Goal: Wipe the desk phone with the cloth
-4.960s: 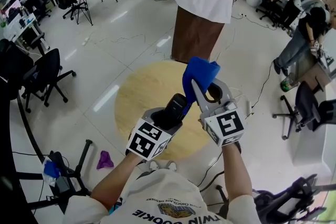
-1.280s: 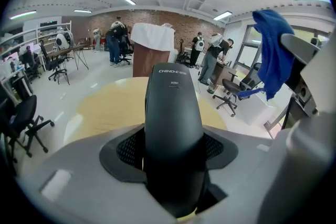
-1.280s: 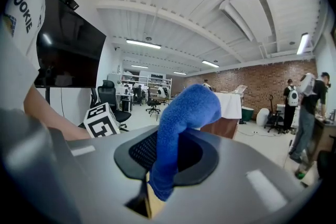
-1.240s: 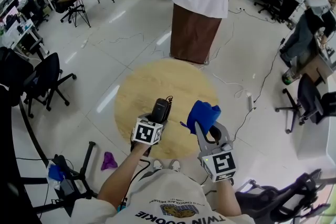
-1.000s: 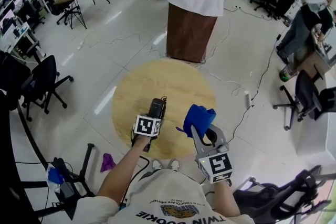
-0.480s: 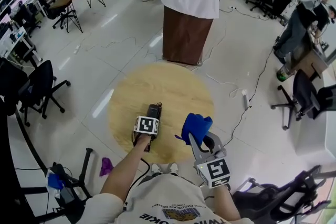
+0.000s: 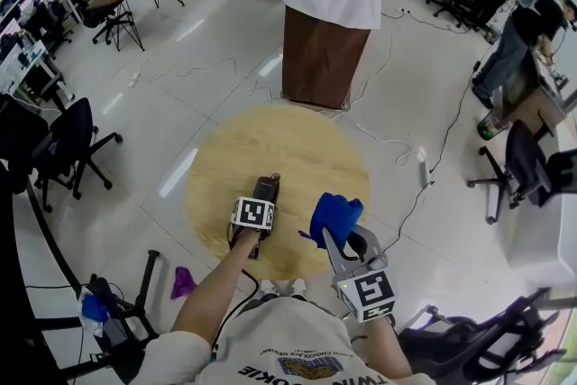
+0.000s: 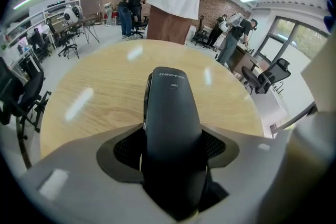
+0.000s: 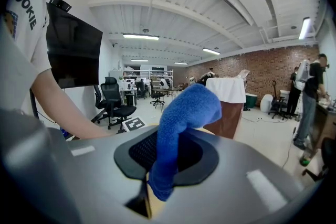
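Your left gripper [image 7: 260, 199] has just been opening its jaws round the phone [image 8: 173, 113], which lies mid-table [image 7: 288, 140], probably parked steady for wiping. The right gripper [image 7: 334, 234] pinches the cloth [image 7: 337, 212] at the phone's 3 o'clock, ready.

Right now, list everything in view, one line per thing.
black phone handset: one, black, over the table's near part
blue fleecy cloth: one, blue, in the right gripper
round wooden table: one, light wood, centre
stand draped in white: one, brown, beyond the table
office chairs: several, black, room edges
rag: one, purple, floor lower left
people: several, background
left gripper: one, grey, jaws just been opening, handset between them
right gripper: one, grey, shut on cloth
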Demonstrator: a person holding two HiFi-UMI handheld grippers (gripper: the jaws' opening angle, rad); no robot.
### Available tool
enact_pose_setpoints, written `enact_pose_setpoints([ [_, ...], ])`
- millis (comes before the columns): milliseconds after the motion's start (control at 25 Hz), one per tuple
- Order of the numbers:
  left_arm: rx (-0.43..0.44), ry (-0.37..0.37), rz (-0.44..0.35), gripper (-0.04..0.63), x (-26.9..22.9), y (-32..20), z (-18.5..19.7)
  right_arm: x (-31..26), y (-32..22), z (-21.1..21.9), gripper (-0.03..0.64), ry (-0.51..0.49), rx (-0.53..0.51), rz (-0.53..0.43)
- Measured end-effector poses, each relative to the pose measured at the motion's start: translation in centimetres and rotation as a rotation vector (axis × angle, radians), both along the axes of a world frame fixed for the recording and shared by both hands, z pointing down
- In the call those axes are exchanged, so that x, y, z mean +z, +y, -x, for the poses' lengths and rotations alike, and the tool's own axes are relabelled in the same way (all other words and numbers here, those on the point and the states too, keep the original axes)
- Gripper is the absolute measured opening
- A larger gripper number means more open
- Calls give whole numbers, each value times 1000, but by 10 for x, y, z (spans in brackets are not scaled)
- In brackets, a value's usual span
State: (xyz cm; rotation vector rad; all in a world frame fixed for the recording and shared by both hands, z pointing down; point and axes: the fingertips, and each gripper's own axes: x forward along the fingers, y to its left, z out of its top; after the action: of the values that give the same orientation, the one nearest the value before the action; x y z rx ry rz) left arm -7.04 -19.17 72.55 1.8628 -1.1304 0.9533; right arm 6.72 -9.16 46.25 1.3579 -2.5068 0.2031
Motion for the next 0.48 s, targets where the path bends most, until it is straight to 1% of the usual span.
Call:
enact_pose_setpoints([
  [80, -3, 6, -16, 314, -2, -3, 0, 0, 0, 2, 60, -3, -5, 1],
  [120, -6, 7, -23, 334, -3, -3, 1, 0, 0, 2, 60, -5, -6, 1],
  [160, -9, 5, -32, 381, -6, -5, 2, 0, -1, 3, 60, -7, -6, 2],
  [200, -11, 5, -42, 396, -8, -7, 2, 0, 0, 2, 60, -10, -6, 3],
  [400, -18, 0, -88, 396, -21, -12, 7, 1, 1, 0, 60, -19, -4, 7],
  [480, -32, 25, -129, 396, -35, -12, 9, -1, 2, 1, 60, -21, -6, 3],
])
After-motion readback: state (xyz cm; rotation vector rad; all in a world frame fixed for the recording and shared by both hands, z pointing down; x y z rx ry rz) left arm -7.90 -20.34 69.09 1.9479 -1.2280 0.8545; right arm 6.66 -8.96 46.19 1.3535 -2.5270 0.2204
